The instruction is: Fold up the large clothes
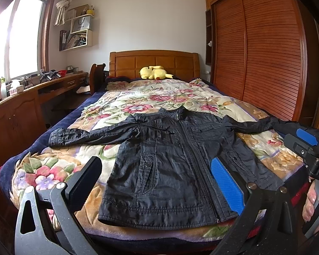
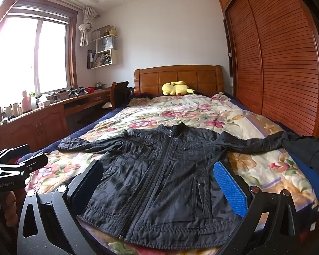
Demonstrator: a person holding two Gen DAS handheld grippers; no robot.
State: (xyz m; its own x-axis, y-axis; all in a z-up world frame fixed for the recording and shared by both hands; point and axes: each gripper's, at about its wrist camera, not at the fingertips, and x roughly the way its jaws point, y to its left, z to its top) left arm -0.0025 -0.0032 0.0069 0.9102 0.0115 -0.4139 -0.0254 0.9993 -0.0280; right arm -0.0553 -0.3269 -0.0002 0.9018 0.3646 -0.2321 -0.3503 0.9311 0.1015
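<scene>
Flat at the foot edge of the bed [image 1: 59,127], a black jacket [image 1: 170,170] lies zipped, front up, sleeves spread sideways. Both left tongs [image 1: 157,182] and right tongs [image 2: 159,184] hover apart above its hem, holding nothing.

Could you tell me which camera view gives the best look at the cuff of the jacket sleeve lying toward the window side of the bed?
The left wrist view: there the jacket sleeve cuff lies flat, unobstructed and in even light. The right wrist view shows the same cuff smaller and farther toward the frame's side, with less stitching detail.
</scene>
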